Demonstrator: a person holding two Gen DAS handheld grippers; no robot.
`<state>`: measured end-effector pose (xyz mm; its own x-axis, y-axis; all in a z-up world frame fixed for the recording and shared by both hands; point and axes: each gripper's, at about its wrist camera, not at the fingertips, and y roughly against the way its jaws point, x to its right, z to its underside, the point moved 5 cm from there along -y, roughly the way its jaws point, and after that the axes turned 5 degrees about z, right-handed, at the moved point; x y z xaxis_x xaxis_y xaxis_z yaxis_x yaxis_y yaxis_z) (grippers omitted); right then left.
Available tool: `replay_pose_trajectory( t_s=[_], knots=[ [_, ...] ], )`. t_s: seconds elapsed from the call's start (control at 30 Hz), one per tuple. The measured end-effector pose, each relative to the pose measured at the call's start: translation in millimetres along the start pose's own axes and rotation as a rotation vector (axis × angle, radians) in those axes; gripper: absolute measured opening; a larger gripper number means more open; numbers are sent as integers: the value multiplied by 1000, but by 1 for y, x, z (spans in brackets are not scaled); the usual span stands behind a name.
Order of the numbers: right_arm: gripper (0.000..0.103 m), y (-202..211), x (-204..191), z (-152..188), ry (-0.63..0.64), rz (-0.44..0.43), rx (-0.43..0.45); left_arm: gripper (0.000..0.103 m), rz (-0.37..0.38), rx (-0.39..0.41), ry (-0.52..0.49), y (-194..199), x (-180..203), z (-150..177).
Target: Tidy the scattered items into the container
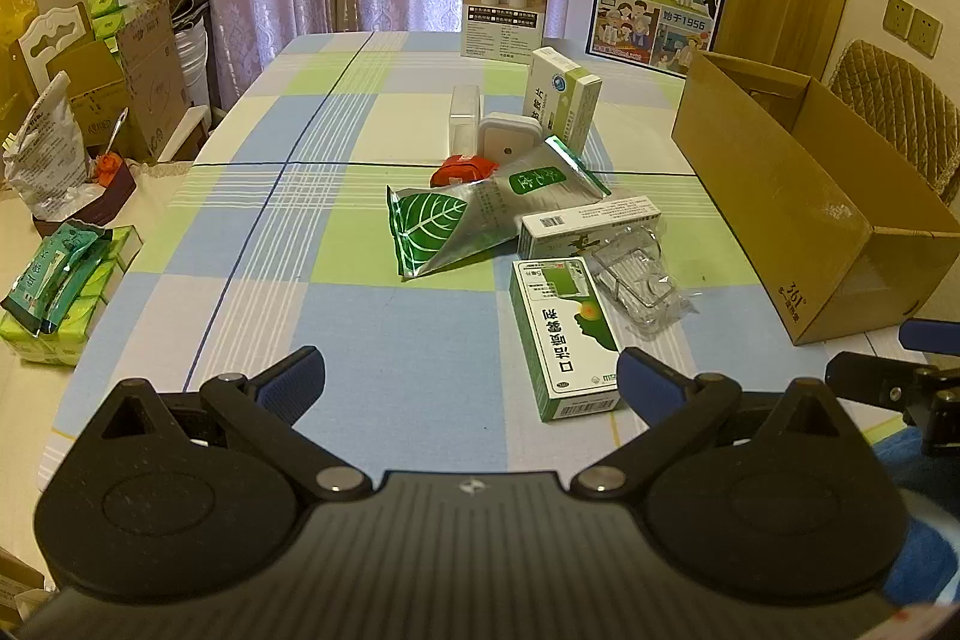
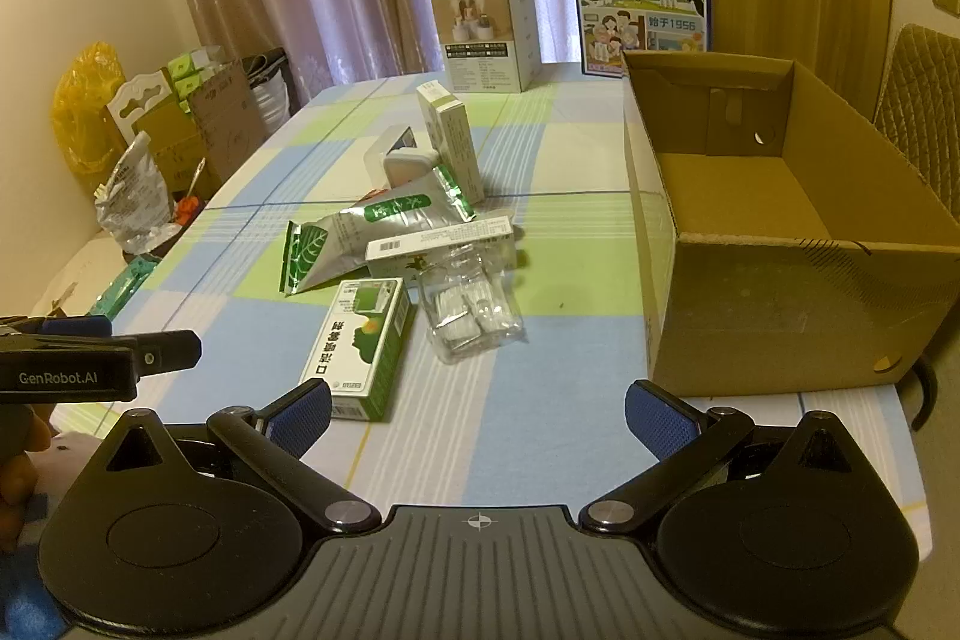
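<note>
Nearest, both tools hang just above the near edge of the checked blue, green and white cloth-covered worktop (image 1: 252, 244), tipped downward. Left tool (image 1: 471, 382): blue-padded fingers spread to their widest, nothing between them. Right tool (image 2: 477, 415): same, released and empty. Neither touches anything.

Scattered items sit mid-worktop in one loose cluster. Closest to the tools lies a flat green-and-white cardboard medicine box (image 1: 564, 334), barcode end toward the near edge. Just beside it on the right, a crinkled clear plastic packet (image 1: 639, 289) holding small white pieces. Behind these, a long white carton (image 1: 591, 223) lying flat, and a silver foil pouch with a green leaf print (image 1: 474, 220) leaning partly onto it. Further back: a red packet (image 1: 465, 169), a small white lidded case (image 1: 510, 139), and upright white-and-green boxes (image 1: 564, 100).

Container: an open brown cardboard box (image 2: 780, 280) on the right side of the worktop, apparently empty, well apart from the cluster.

Judgement: nothing is packed yet; first pick pending. The flat medicine box looks the sensible start, being nearest and rigid. Best gripped across its narrow width, fingers straddling the long sides, low enough to catch the edges. Right tool sits closer to the box, so a short carry. The foil pouch and plastic packet will likely slip or crumple; pinch those at an edge.
</note>
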<state>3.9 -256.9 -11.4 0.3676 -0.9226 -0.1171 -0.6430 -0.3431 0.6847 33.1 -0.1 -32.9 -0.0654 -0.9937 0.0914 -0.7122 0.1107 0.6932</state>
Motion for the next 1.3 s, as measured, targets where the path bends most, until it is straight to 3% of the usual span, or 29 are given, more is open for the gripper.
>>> replay_pose_trajectory(
  t_s=[1.3],
  knots=[
    [101,-1,0,1,9,-1,-3,102,-2,-10,-13,-10,2,7]
  ],
)
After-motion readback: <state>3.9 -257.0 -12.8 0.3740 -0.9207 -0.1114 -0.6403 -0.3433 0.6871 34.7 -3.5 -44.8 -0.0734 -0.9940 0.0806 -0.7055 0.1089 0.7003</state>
